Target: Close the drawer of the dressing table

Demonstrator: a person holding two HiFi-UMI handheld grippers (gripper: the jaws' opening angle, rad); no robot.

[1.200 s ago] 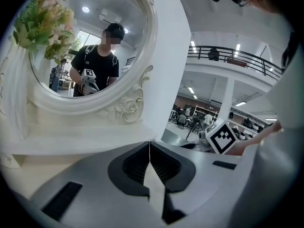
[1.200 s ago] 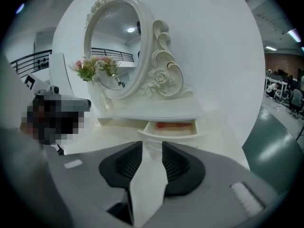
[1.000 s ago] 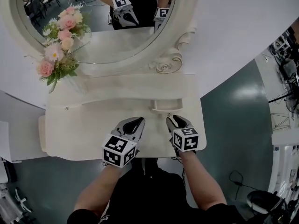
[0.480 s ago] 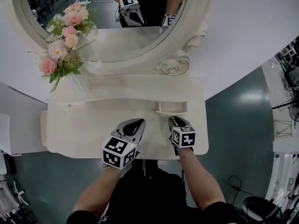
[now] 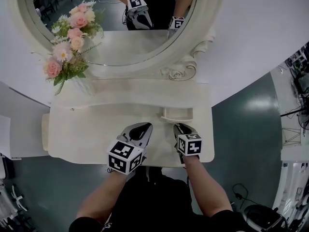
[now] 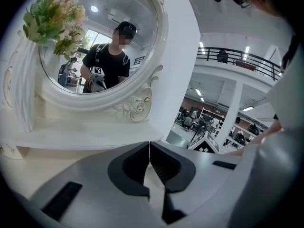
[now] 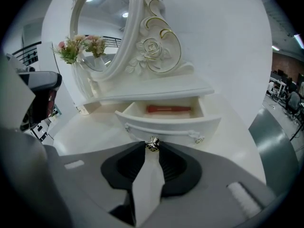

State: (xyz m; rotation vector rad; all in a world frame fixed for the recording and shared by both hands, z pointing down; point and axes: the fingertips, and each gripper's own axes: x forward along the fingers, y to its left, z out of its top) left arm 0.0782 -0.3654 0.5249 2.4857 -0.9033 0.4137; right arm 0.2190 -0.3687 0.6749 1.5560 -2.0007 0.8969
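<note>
The white dressing table has a small drawer standing pulled out at its right front. In the right gripper view the drawer holds a red stick, and a metal knob sits on its front. My right gripper has just been closing, and its tips now pinch that knob. In the head view it sits just in front of the drawer. My left gripper hovers over the tabletop to the left, shut with nothing in it.
An oval mirror in a carved white frame rises at the back of the table. A vase of pink flowers stands at the back left. Grey-green floor lies to the right of the table's edge.
My right gripper has sunk a little toward the drawer front and its jaws have narrowed around the knob. The left gripper has stayed where it was.
</note>
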